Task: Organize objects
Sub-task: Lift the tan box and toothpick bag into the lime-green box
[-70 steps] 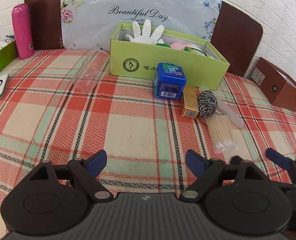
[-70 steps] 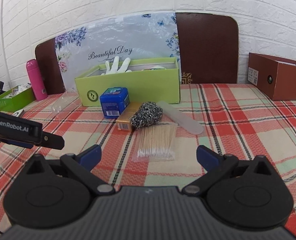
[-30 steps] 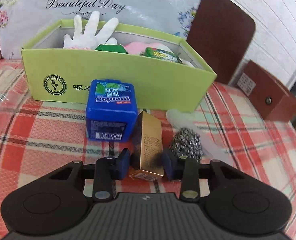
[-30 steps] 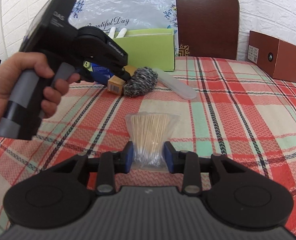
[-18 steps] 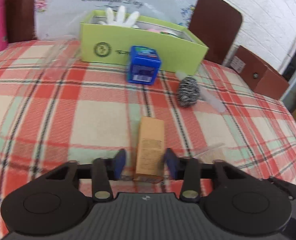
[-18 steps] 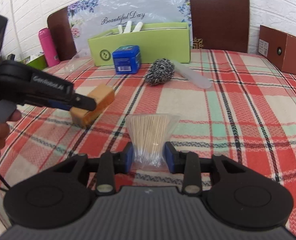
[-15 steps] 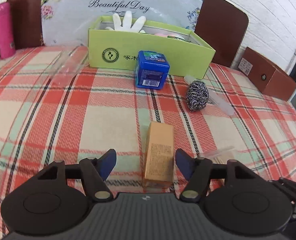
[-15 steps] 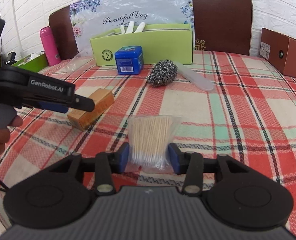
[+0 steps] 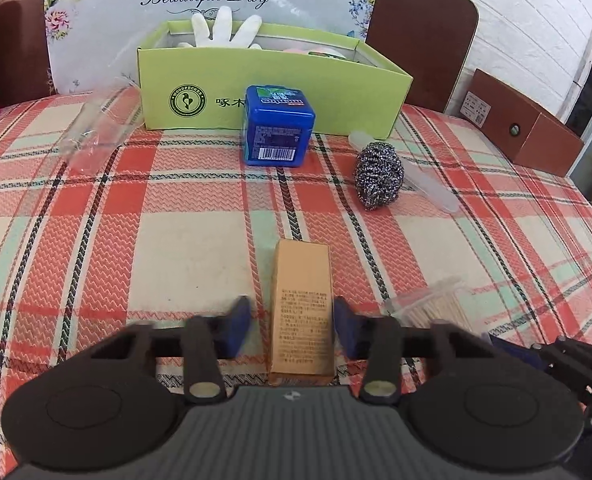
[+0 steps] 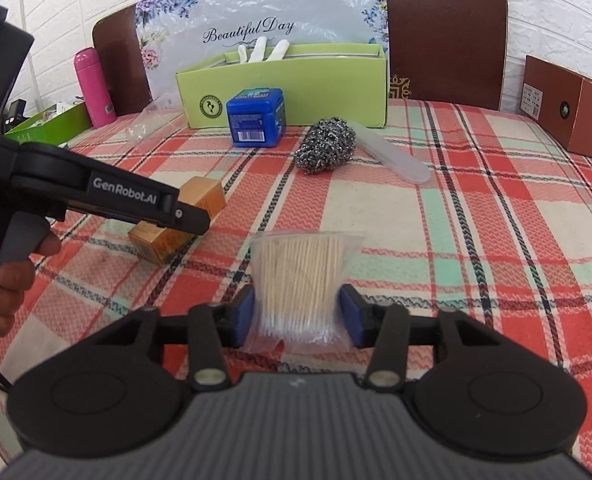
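A gold carton [image 9: 301, 312] lies flat on the plaid cloth between the jaws of my left gripper [image 9: 292, 318]. Those jaws are closing. The right pad is at the carton's edge, and a strip of cloth still shows between the left pad and the carton. In the right wrist view a hand [image 10: 4, 292] holds the left gripper [image 10: 192, 222] across the carton [image 10: 200, 196]. My right gripper [image 10: 297, 312] is closing on a clear bag of thin wooden sticks [image 10: 299, 268], with both pads against its sides. The bag [image 9: 427, 308] rests on the table.
A green open box [image 9: 200, 80] with a white glove stands at the back. A blue cube box [image 9: 278, 128] sits before it, with a steel scourer [image 9: 377, 176] and a translucent case [image 9: 427, 188] to its right. A brown box [image 9: 515, 128] stands far right, a pink bottle [image 10: 94, 88] far left.
My left gripper carried the gold carton from beside the blue box to the near table, opened wide, then narrowed around it again. The right jaws loosened slightly on the bag and closed back.
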`<state>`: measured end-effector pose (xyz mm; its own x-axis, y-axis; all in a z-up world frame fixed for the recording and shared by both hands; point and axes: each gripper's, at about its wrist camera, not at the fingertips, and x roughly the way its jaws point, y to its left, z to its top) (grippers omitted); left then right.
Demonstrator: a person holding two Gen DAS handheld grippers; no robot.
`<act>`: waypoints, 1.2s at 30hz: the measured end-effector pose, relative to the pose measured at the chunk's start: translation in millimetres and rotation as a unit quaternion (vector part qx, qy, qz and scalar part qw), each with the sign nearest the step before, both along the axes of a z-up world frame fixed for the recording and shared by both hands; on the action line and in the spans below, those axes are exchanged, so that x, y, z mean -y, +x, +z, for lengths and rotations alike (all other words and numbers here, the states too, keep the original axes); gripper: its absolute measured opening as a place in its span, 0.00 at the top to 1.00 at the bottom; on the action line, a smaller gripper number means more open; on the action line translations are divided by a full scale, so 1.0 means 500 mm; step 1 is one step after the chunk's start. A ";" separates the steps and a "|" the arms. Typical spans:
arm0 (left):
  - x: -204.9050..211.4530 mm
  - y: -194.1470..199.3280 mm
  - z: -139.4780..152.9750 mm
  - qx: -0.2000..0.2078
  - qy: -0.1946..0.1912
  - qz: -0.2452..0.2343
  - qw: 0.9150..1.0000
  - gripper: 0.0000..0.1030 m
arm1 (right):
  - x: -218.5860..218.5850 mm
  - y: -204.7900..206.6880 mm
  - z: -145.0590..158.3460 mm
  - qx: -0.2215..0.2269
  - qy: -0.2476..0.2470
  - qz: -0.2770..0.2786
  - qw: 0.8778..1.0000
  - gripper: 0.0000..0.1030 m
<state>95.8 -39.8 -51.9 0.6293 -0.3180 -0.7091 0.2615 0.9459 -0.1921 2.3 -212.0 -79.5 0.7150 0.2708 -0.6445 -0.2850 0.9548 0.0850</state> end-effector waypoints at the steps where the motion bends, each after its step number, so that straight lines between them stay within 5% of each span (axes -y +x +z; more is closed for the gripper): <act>1: -0.003 0.000 0.003 -0.003 -0.003 0.001 1.000 0.66 | 0.000 0.002 0.003 -0.001 0.003 0.001 1.000 0.71; 8: -0.025 -0.014 0.081 0.045 -0.024 -0.003 0.999 0.66 | 0.002 0.028 0.071 0.041 0.032 0.015 0.999 0.74; 13: -0.045 0.025 0.172 0.115 -0.025 0.010 0.993 0.66 | -0.002 0.107 0.145 0.091 0.063 0.018 0.994 0.74; 19: -0.067 0.127 0.230 0.147 -0.046 0.044 0.987 0.66 | -0.040 0.253 0.196 0.140 0.072 0.024 0.987 0.74; 28: -0.048 0.339 0.245 0.157 -0.019 0.061 0.985 0.66 | -0.097 0.513 0.187 0.152 0.069 0.026 0.986 0.74; 30: -0.038 0.378 0.229 0.155 -0.008 0.062 0.986 0.64 | -0.115 0.556 0.169 0.144 0.046 0.041 0.988 0.60; 31: -0.032 0.394 0.219 0.150 0.009 0.069 0.986 0.43 | -0.125 0.573 0.157 0.138 0.025 0.051 0.989 0.48; 32: -0.029 0.403 0.208 0.140 0.026 0.082 0.986 0.32 | -0.134 0.583 0.143 0.134 -0.001 0.056 0.989 0.25; 33: -0.030 0.406 0.199 0.139 0.033 0.092 0.985 0.25 | -0.137 0.583 0.135 0.135 -0.016 0.058 0.989 0.20; 36: -0.053 0.399 0.182 0.130 0.011 0.101 0.986 0.25 | -0.127 0.562 0.124 0.145 -0.020 0.057 0.988 0.13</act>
